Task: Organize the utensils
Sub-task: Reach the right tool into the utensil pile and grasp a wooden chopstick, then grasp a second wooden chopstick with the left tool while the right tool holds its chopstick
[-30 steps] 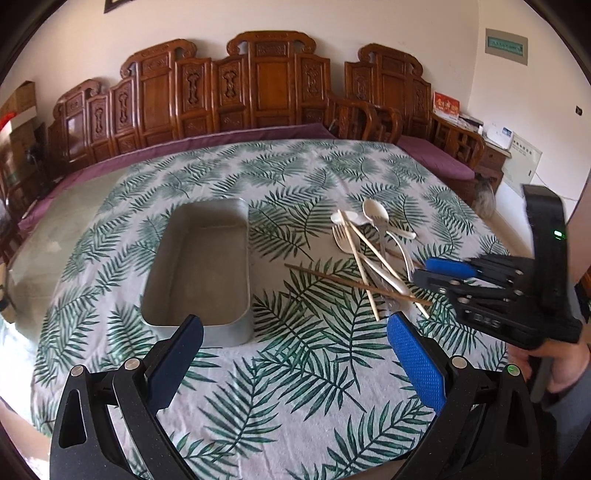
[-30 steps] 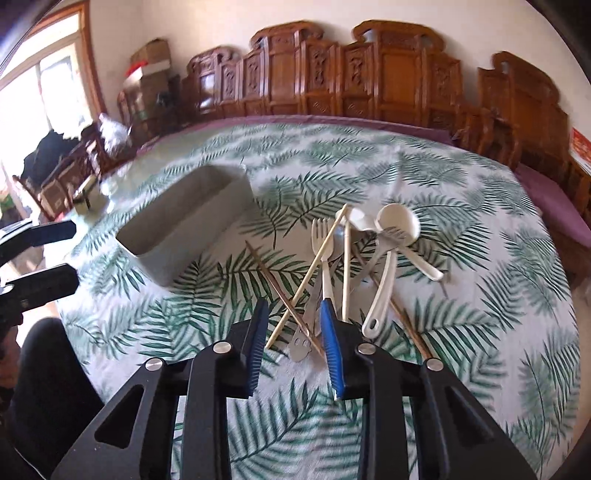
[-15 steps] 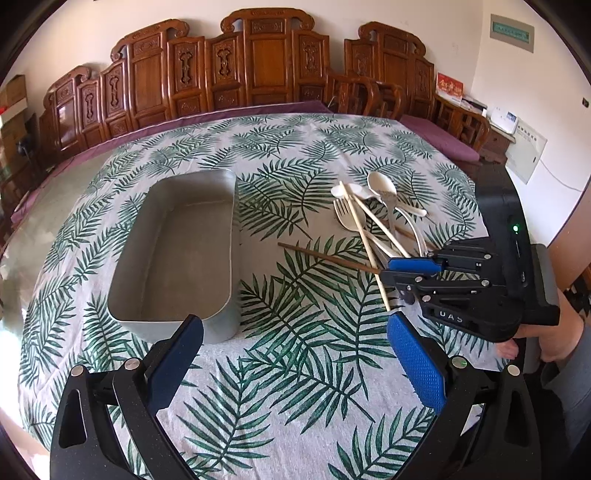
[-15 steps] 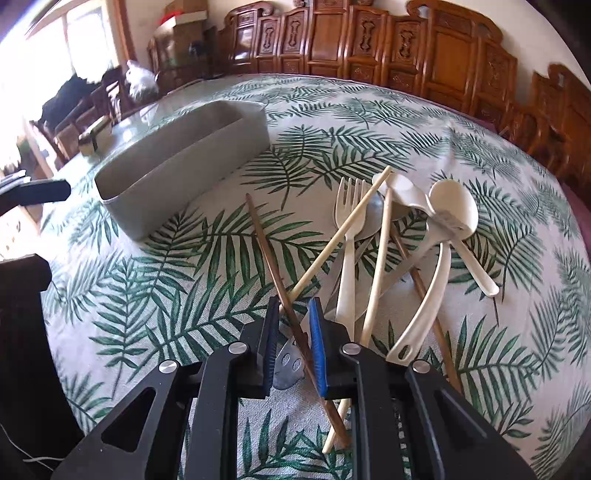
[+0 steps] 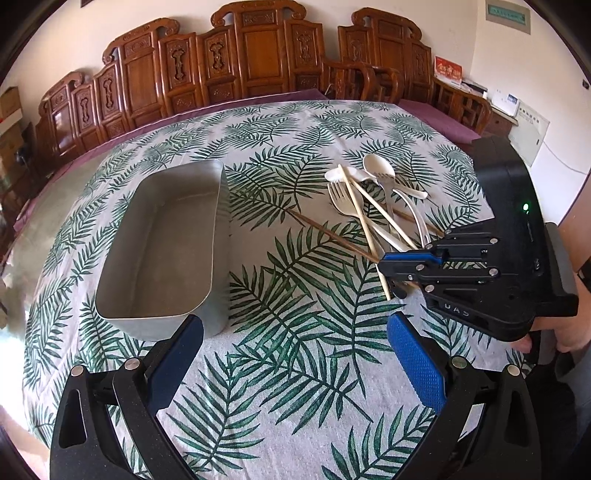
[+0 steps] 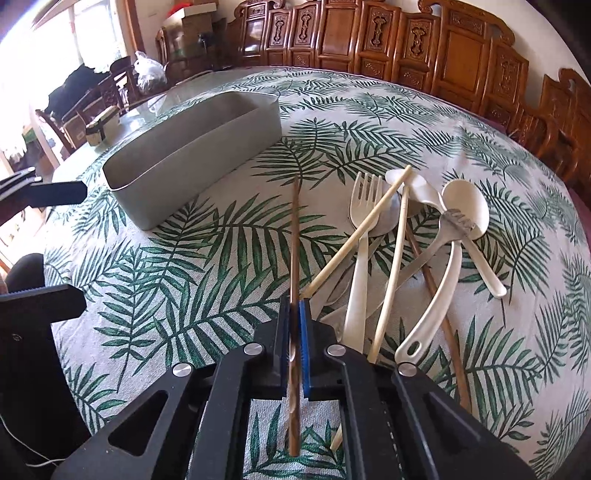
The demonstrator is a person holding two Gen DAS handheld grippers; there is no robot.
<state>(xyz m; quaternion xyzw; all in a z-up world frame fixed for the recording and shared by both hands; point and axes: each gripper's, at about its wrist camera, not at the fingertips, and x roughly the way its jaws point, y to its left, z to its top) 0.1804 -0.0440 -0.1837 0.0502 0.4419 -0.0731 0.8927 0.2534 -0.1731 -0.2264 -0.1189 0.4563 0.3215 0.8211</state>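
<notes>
Brown chopstick (image 6: 294,236) lies clamped between right gripper (image 6: 294,321) pads after closing; left gripper (image 5: 291,343) stands wide, empty.

Carved wooden chairs (image 5: 258,55) line the white wall (image 5: 546,48) ahead of the tool; a bright window (image 6: 44,55) glares far left, beyond stacked cardboard boxes (image 6: 195,18).

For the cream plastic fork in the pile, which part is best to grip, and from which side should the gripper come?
Probably the handle's bare middle, from above, jaws across its width. The cream fork lies flat, tines pointing away; a pale chopstick crosses its neck, so the part near the tines is covered.
</notes>
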